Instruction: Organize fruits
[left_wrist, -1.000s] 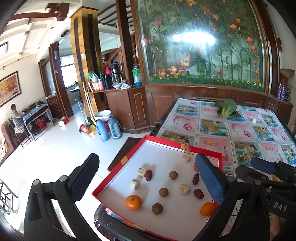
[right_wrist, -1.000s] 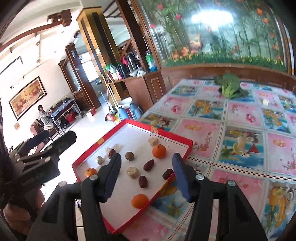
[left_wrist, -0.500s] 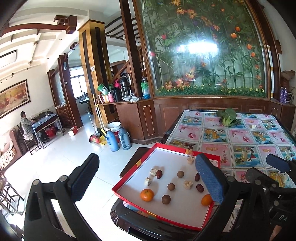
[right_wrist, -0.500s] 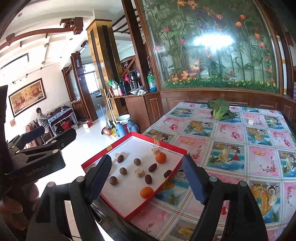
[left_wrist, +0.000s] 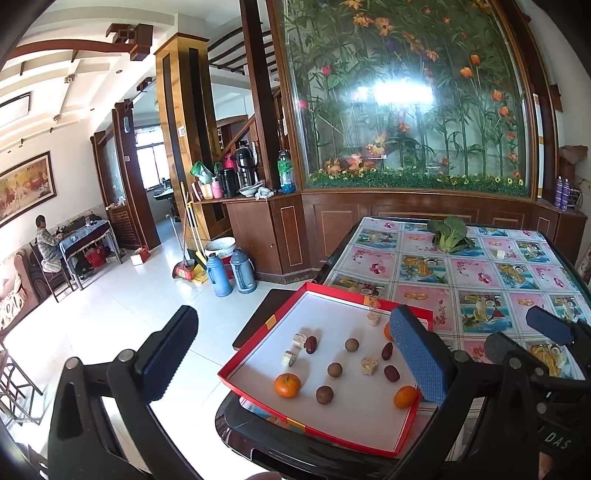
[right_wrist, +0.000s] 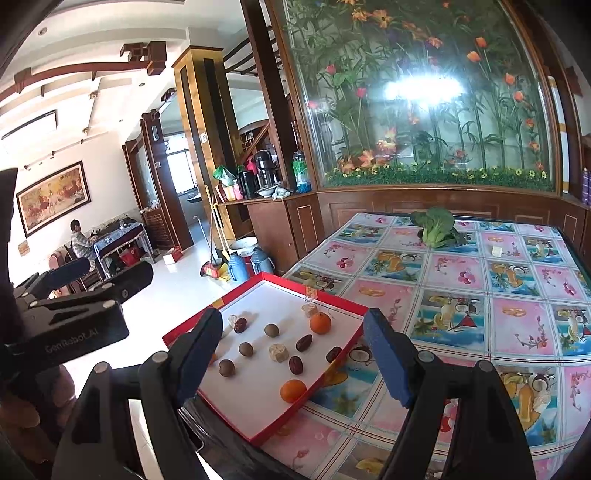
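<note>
the table (right_wrist: 461, 280) with its fruit-print cloth filled the right of both views, a leafy green (right_wrist: 436, 227) lying at its far end. at the near left corner sat the red tray (left_wrist: 258, 347) (white inside) — it held three oranges (left_wrist: 287, 385), round brown fruits (left_wrist: 335, 369), dark dates (left_wrist: 391, 373) and pale chunks (left_wrist: 369, 365), all lying apart. the left gripper (left_wrist: 295, 354) and right gripper (right_wrist: 295, 350) hung above it — jaws spread wide, gripping nothing.

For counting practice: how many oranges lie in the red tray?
3. One orange sits near the front-left corner of the red tray, a second orange by its front-right edge, a third orange near the far rim. None seems hidden.
</note>
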